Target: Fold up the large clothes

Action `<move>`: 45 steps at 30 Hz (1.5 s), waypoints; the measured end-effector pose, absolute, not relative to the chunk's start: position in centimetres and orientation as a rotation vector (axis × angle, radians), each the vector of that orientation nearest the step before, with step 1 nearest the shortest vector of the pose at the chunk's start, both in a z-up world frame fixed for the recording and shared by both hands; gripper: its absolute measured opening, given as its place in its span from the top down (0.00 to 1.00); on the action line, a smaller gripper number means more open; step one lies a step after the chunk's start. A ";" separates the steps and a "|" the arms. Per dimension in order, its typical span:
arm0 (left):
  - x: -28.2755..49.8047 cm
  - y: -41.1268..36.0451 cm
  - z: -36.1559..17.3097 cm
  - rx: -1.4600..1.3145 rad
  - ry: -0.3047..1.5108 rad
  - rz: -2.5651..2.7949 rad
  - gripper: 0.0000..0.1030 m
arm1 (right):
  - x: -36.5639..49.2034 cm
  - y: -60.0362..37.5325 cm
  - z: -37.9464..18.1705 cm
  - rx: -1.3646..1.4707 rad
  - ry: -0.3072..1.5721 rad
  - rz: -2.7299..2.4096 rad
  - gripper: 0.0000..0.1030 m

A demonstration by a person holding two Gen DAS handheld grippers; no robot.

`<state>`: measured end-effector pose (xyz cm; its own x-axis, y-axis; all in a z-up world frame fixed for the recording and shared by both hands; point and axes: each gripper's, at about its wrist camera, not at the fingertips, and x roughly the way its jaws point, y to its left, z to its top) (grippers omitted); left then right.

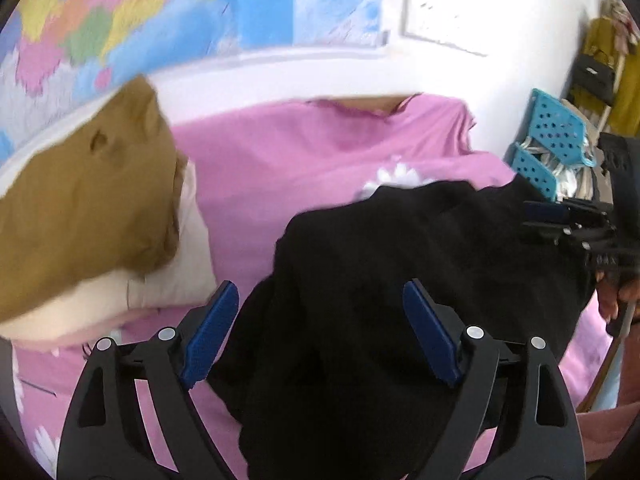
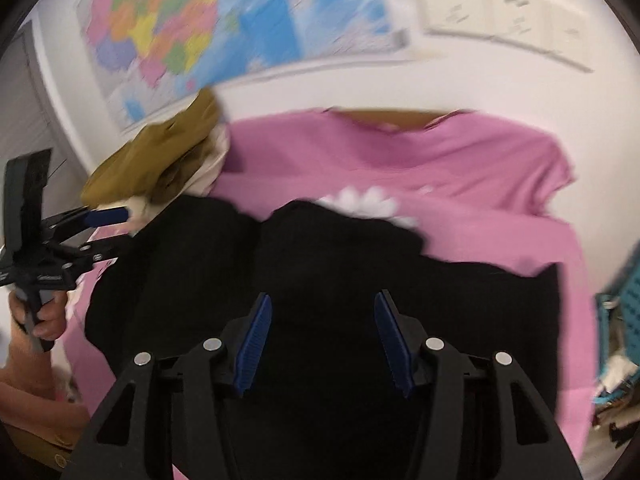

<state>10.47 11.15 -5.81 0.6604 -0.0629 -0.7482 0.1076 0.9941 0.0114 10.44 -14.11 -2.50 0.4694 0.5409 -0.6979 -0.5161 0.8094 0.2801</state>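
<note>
Below both wrist cameras, a black garment lies bunched on the pink bedsheet. My left gripper and right gripper stand spread, pinching nothing. I'd regrip edges at nine and three o'clock, avoiding the pillow.

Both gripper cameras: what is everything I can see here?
black garment: one, black, bunched on the pink sheet
pink sheet: one, pink with white flowers, covering the bed
pillow: one, brown and cream, left side
map: one, multicoloured, on the wall
wall sockets: one row, white, wall at upper right
baskets: two, blue, perforated, right of the bed
left gripper: one, black with blue pads, open above the garment
right gripper: one, same colours, open above the garment
</note>
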 end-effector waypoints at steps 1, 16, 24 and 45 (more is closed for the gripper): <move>10.6 12.1 -6.4 0.022 0.865 -0.097 0.20 | 10.3 -13.3 -2.6 0.023 0.872 0.657 0.48; 5.6 13.0 -8.9 -0.090 0.880 -0.300 0.19 | 9.6 -8.2 1.5 0.004 0.784 0.843 0.38; 4.3 13.4 -8.7 -0.044 0.838 -0.258 0.16 | 10.7 -1.7 2.7 -0.077 0.791 0.917 0.25; 3.7 15.9 -9.4 0.014 0.824 -0.346 0.63 | 12.2 -5.8 1.2 -0.244 1.017 1.046 0.93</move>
<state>3.74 15.88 -9.36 0.6264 -0.2963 -0.7210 0.3070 0.9440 -0.1212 12.25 -5.84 1.15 0.1163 0.6012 -0.7906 -0.8073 0.5209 0.2774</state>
